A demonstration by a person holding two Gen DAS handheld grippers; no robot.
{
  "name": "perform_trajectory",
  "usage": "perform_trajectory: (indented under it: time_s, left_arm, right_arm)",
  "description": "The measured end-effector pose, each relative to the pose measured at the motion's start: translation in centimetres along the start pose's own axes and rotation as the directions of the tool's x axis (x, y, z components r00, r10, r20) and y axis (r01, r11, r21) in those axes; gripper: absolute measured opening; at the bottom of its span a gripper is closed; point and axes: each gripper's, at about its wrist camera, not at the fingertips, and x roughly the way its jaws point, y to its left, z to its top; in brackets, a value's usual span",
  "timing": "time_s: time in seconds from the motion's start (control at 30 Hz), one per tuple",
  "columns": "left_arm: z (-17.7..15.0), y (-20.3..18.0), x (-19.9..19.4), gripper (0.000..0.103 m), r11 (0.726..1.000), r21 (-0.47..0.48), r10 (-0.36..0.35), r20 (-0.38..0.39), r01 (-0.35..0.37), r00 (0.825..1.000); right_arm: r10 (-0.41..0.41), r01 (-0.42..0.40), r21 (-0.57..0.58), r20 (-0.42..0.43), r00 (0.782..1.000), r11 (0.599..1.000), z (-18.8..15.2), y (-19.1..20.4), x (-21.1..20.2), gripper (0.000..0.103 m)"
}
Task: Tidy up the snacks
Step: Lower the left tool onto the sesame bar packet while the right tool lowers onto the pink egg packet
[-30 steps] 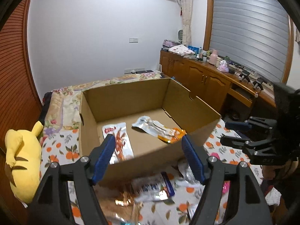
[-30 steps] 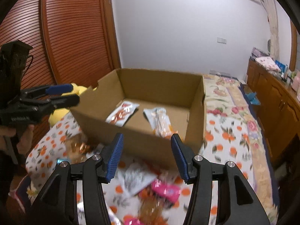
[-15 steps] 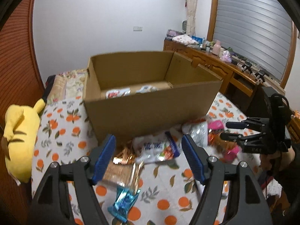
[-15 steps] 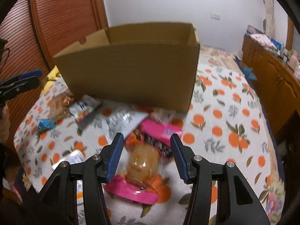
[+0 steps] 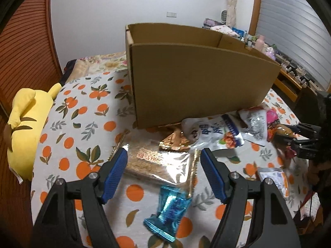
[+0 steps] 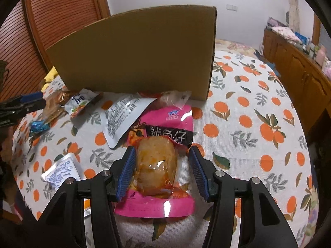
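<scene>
Both my grippers stand open, gripping nothing. My left gripper straddles a gold packet; my right gripper has a pink pouch between its fingers, untouched.

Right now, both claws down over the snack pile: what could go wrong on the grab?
1. The right claw straddles the pink squid pouch, which lies over the white packet; closing may drag that along.
2. The left claw brackets the wide gold packet, with the blue candy just below; the foil may buckle or slip.
</scene>
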Motion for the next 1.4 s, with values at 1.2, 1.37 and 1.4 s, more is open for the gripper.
perform_trajectory:
  time_s: [1.2, 1.37, 1.4]
  left_arm:
    - [1.1, 2.5, 2.8, 0.081, 0.992, 0.061, -0.101, -0.094, 0.107, 0.990]
    - [0.8, 1.9, 2.7, 0.082, 0.988, 0.071, -0.131, -0.109, 0.139, 0.985]
    - [0.7, 1.8, 2.6, 0.082, 0.987, 0.069, -0.136, -0.110, 0.144, 0.985]
  right_arm:
    - [-0.050, 0.051, -0.084, 0.006, 0.999, 0.995, -0.4, 1.3, 0.5, 0.059]
    - [-0.045, 0.046, -0.080, 0.006, 0.999, 0.996, -0.4, 1.4, 0.5, 0.059]
    - [-0.047, 0.048, -0.082, 0.006, 0.999, 0.996, -0.4, 1.3, 0.5, 0.059]
